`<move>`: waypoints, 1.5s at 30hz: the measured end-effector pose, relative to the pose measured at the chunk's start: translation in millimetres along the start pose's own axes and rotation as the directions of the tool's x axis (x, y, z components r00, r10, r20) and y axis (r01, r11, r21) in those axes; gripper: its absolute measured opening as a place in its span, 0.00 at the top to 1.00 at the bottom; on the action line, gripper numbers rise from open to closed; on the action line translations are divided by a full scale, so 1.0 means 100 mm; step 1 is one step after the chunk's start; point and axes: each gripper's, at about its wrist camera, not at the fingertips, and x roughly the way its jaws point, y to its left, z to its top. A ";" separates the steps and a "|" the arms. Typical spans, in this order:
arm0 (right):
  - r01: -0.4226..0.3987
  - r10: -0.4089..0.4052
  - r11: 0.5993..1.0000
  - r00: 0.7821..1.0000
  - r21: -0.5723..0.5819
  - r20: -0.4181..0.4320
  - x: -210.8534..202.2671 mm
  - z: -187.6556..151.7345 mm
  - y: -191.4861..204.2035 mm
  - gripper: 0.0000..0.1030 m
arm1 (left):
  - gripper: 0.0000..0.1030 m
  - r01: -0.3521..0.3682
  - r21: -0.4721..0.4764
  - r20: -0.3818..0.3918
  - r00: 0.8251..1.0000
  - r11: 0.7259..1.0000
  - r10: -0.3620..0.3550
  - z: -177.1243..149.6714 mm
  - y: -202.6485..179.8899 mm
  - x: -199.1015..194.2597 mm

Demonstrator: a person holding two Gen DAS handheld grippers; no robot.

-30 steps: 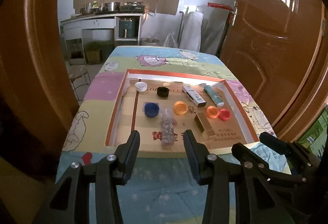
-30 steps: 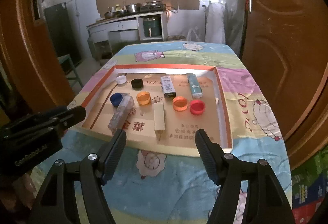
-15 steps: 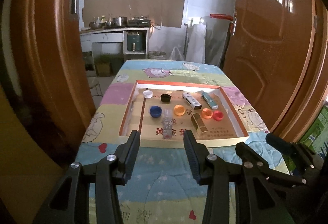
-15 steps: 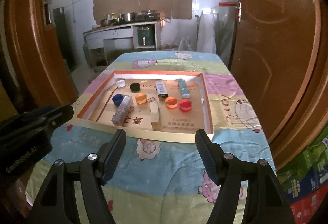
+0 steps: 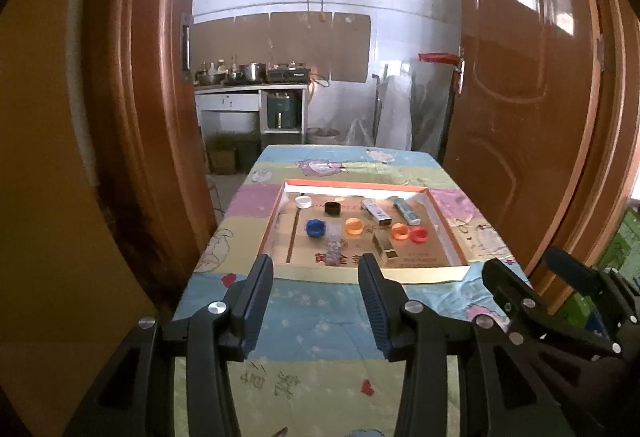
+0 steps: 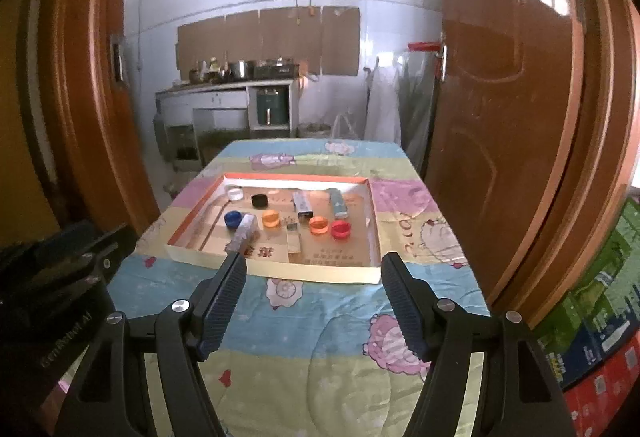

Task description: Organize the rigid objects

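black left gripper point(image 6: 60, 301), "gen robot ai" lettering

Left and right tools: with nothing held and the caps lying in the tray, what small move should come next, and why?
Probably bring one tool forward and down toward the tray. Both the left tool and the right tool stand open and empty, short of its near rim. The blue cap, orange cap and red cap lie loose inside; nothing is within grasp yet.
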 end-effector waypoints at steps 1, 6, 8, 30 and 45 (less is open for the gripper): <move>0.001 -0.001 1.000 1.000 0.000 0.008 -0.05 0.00 0.00 0.30 | 0.57 0.013 -0.006 0.001 1.000 1.000 -0.013 -0.01 0.00 -0.05; 0.005 -0.005 1.000 0.999 -0.004 0.041 -0.28 -0.03 0.00 0.30 | 0.57 0.018 -0.005 0.020 1.000 1.000 -0.018 -0.05 -0.03 -0.25; 0.006 -0.005 1.000 0.999 -0.007 0.054 -0.37 -0.03 0.00 0.30 | 0.57 0.022 -0.005 0.030 0.999 1.000 -0.021 -0.06 -0.03 -0.31; 0.039 -0.040 0.999 0.996 0.009 0.084 -0.90 -0.15 -0.02 0.30 | 0.57 -0.020 0.023 0.111 0.994 1.000 0.017 -0.17 -0.06 -0.89; 0.039 -0.041 0.999 0.994 0.020 0.097 -1.00 -0.15 0.04 0.30 | 0.57 -0.020 0.018 0.109 0.994 1.000 0.018 -0.21 -0.02 -0.92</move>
